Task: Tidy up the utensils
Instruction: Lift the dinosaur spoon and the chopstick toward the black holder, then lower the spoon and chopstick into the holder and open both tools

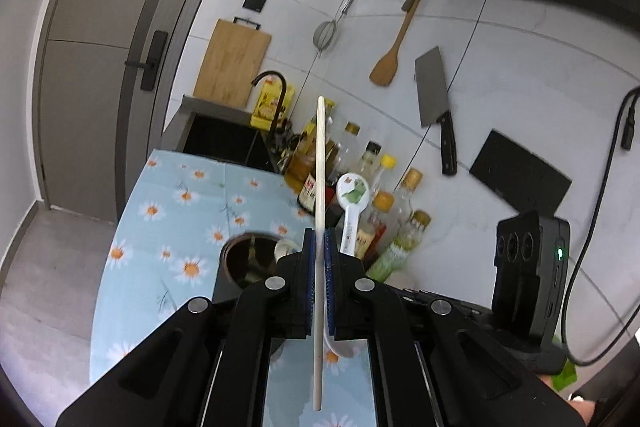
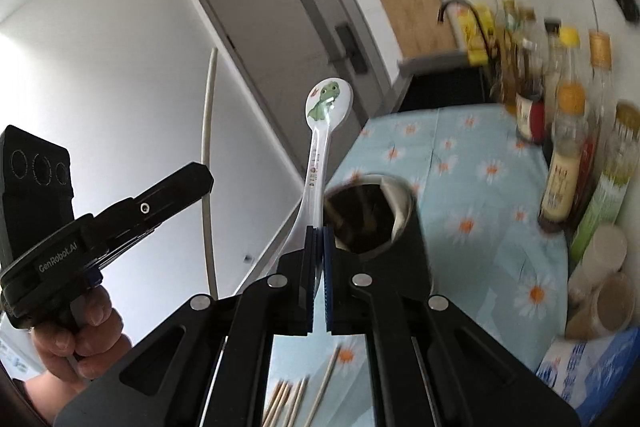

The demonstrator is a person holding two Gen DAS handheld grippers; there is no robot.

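My left gripper (image 1: 319,235) is shut on a pale chopstick (image 1: 320,167) that stands nearly upright between its blue pads. My right gripper (image 2: 319,231) is shut on the handle of a white spoon (image 2: 326,99) with a green dinosaur print, bowl end up. That spoon (image 1: 352,195) shows just right of the chopstick in the left wrist view. A dark round utensil holder (image 2: 368,215) stands on the daisy-print cloth right behind the right gripper's tips, and low left of the left gripper as the holder (image 1: 246,259). A hand carries the left gripper (image 2: 196,183) and its chopstick (image 2: 208,131).
Several loose chopsticks (image 2: 296,403) lie on the blue daisy cloth (image 2: 480,155) below the right gripper. Sauce bottles (image 1: 384,195) line the wall side, with a sink (image 1: 224,139) and faucet beyond. A cleaver (image 1: 434,95), wooden spatula (image 1: 390,59) and strainer hang on the tiles. Jars (image 2: 604,287) stand at right.
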